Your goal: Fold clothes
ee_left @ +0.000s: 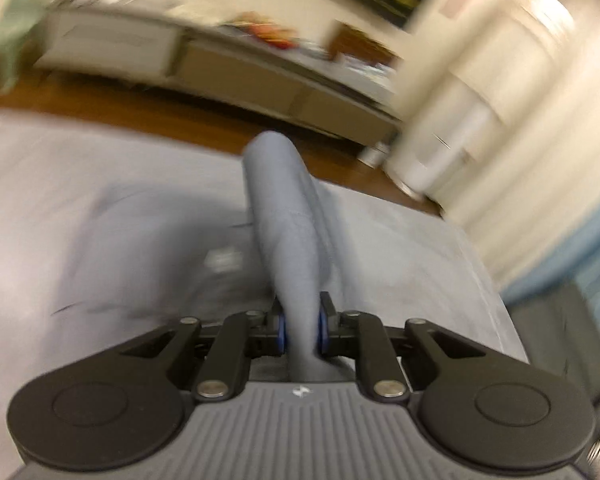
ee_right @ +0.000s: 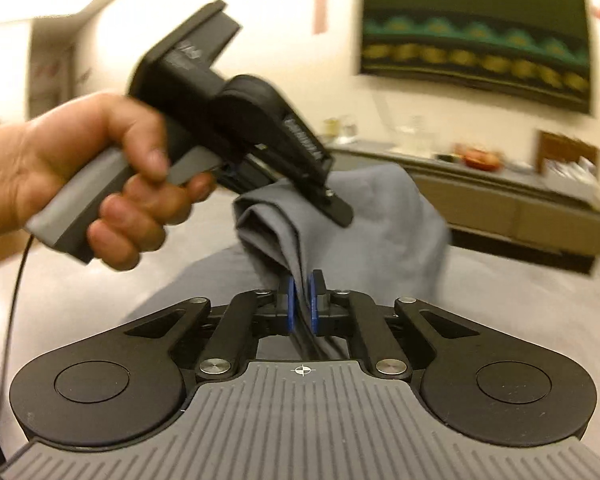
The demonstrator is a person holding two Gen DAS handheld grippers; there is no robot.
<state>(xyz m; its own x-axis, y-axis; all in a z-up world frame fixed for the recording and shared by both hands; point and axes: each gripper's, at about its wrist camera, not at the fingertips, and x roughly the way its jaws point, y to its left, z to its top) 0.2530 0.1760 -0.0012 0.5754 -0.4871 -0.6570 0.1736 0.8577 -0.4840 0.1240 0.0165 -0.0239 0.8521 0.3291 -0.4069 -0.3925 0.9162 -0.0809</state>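
Note:
A grey garment (ee_left: 284, 216) rises in a rolled fold from between the blue pads of my left gripper (ee_left: 301, 326), which is shut on it. In the right wrist view the same grey garment (ee_right: 364, 216) hangs bunched above the surface, and my right gripper (ee_right: 302, 300) is shut on a thin edge of it. The left gripper (ee_right: 332, 204) shows there too, held by a person's hand (ee_right: 100, 184) at the left, its fingers clamped on the cloth's upper fold. More grey cloth (ee_left: 400, 248) lies spread below.
A pale flat surface (ee_left: 40, 184) lies under the cloth. Beyond it a wooden floor (ee_left: 120, 100), a long low cabinet (ee_right: 500, 196) with items on top, a dark wall hanging (ee_right: 476, 24), and white furniture (ee_left: 480, 92) at the right. The left view is motion-blurred.

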